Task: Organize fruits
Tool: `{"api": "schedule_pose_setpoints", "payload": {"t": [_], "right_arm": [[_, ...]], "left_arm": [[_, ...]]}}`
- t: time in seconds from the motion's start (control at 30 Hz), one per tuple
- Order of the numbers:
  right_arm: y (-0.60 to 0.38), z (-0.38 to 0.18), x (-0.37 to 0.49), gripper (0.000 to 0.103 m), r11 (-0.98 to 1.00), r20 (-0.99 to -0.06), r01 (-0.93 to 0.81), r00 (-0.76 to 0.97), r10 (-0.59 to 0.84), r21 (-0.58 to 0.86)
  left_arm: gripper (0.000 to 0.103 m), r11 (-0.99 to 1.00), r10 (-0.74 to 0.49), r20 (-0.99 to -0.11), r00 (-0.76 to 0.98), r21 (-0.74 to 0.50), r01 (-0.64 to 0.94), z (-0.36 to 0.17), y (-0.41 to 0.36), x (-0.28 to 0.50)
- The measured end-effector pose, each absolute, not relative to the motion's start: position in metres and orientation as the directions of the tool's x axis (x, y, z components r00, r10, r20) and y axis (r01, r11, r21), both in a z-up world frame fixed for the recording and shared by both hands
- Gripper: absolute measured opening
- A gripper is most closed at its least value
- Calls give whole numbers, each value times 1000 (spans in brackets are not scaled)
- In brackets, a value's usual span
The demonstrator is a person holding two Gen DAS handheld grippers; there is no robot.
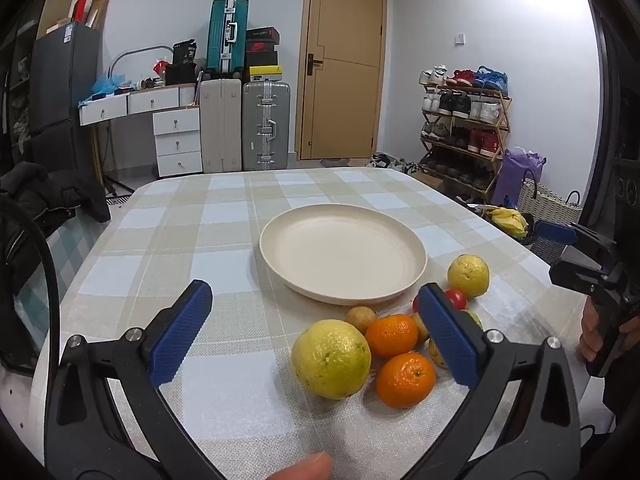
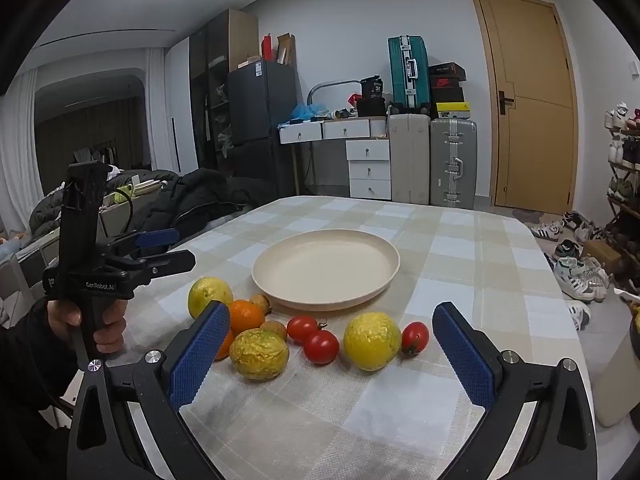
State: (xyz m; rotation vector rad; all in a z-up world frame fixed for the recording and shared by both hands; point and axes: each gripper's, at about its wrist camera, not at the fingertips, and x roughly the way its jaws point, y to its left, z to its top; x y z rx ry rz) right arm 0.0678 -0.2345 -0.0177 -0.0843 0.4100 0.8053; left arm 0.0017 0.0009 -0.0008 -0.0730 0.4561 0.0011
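Item: fruit sorting, opening stage. No fruit is on the plate [image 2: 326,268] yet; judged step in hand is the approach to a first pick.

Left claw [image 1: 316,332]: spread wide, pinching nothing, tipped slightly downward over the near left of the fruit cluster. A large yellow-green citrus [image 1: 331,358] lies between and just beyond its blue pads.

Right claw [image 2: 326,354]: likewise spread wide and empty, hanging above the near right of the cluster, with a tomato [image 2: 321,346] and a round yellow fruit [image 2: 372,341] framed between its pads.

Fruit, all loose on the checked counter [image 2: 452,248], just near of the plate:
- yellow-green citrus, several, skin dimpled and blotched; one wrinkled yellow fruit [image 2: 259,354] looks rougher.
- two oranges [image 1: 405,379], glossy, touching each other.
- three small red tomatoes, one with its stem on.
- small brown round fruits [image 1: 361,319], next to the plate rim.

Plate: cream, shallow, bare, mid-counter, just far of the fruit.

Next move, as judged: lower one claw around a single fruit, close gently, lift and carry it far to the plate. Round fruit may roll; neighbours sit close, so a clean approach matters.
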Motion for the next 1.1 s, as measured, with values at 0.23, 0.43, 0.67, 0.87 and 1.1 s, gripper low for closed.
{"api": "schedule_pose_setpoints", "payload": {"t": [0.23, 0.43, 0.67, 0.87, 1.1], "right_arm": [[-236, -19, 67, 103, 691, -384, -718, 617, 687, 83], [-236, -19, 67, 103, 692, -386, -717, 617, 686, 83], [-235, -20, 66, 103, 693, -386, -716, 619, 684, 82], [-235, -20, 65, 103, 694, -389, -715, 618, 683, 82], [-233, -20, 65, 103, 692, -393, -717, 615, 684, 85]], "left_arm": [[103, 998, -15, -441, 897, -68, -17, -1, 1, 2], [103, 998, -14, -442, 897, -67, -18, -1, 1, 2], [103, 998, -13, -442, 897, -64, -17, -1, 0, 2], [103, 998, -13, -442, 897, -63, -17, -1, 0, 2], [103, 998, -12, -443, 897, -61, -17, -1, 0, 2]]}}
